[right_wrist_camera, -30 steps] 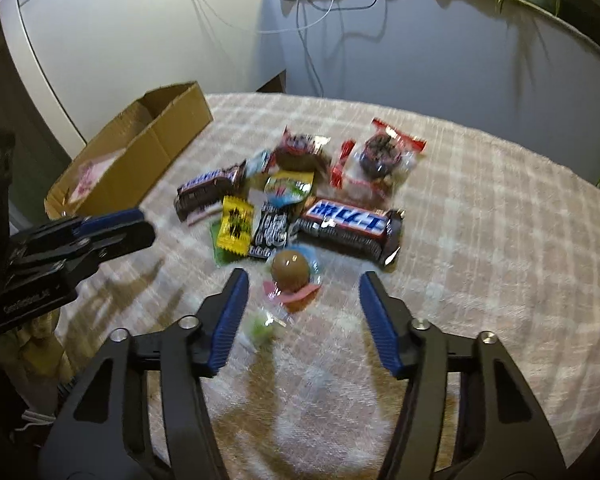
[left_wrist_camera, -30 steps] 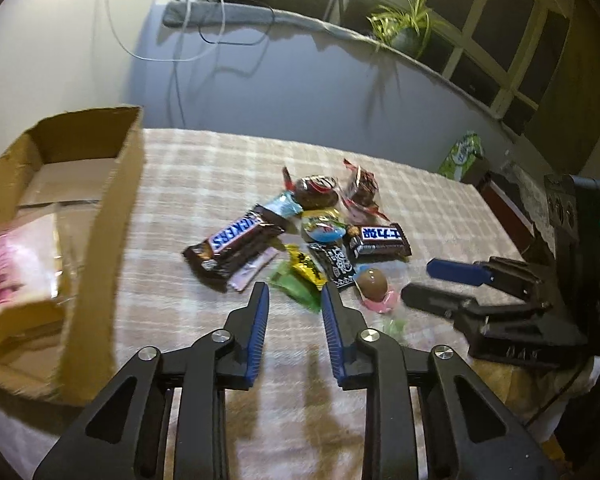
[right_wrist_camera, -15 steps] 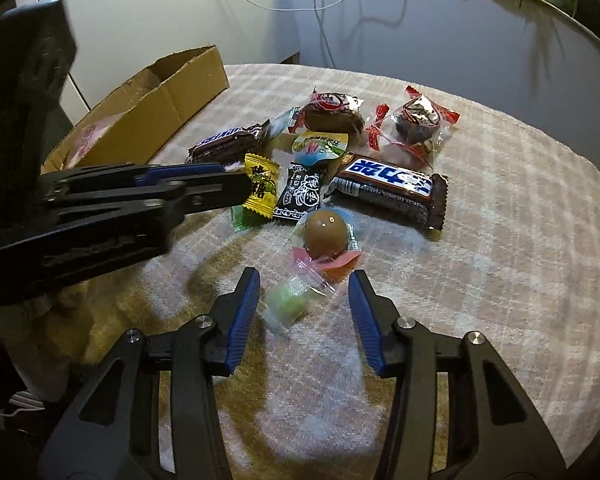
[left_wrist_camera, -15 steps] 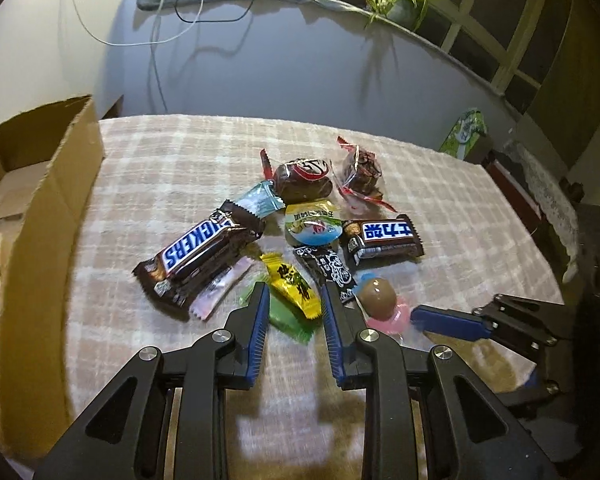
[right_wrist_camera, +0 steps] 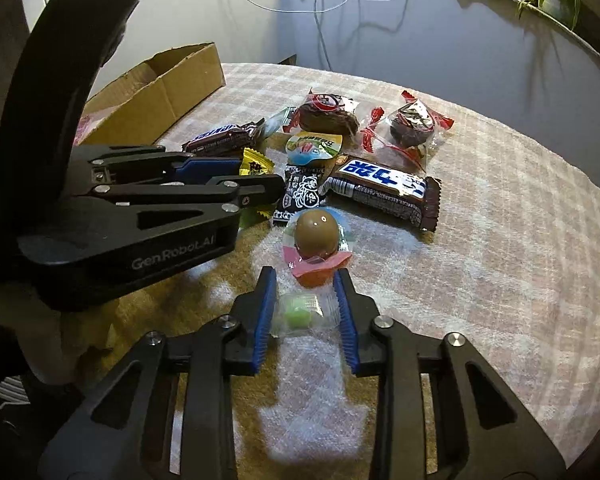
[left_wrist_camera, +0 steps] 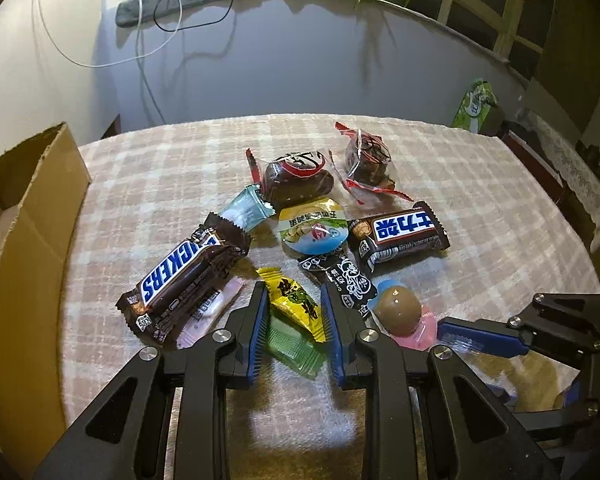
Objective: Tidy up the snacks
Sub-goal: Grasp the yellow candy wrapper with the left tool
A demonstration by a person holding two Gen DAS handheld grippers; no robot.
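On the checked cloth [left_wrist_camera: 160,168]: a pile of snacks lies near the middle, with a cardboard box [left_wrist_camera: 28,216] at the left edge.
Right gripper [right_wrist_camera: 305,308]: its jaws have just been closing. A second ago they stood wide apart. Now the blue pads sit on both sides of the small green candy [right_wrist_camera: 298,314], pinching its clear wrapper.
Green candy: on the cloth, at the near edge of the pile, just in front of the brown egg candy [right_wrist_camera: 315,232].
Left gripper [left_wrist_camera: 296,320]: it has come closer to the pile than a second ago. Its jaws are a little apart, about as before. The yellow candy [left_wrist_camera: 296,300] and the green wrapper [left_wrist_camera: 292,346] lie between the pads. I cannot tell if the pads touch them.
Box: it filled more of the left wrist view before; now only its side wall shows.
Snickers bar [left_wrist_camera: 184,276]: just left of the left gripper, on top of a pink wrapper [left_wrist_camera: 208,312].
Second chocolate bar [right_wrist_camera: 384,190]: behind the brown egg candy, flat on the cloth.
Other snacks: they lie where they were.
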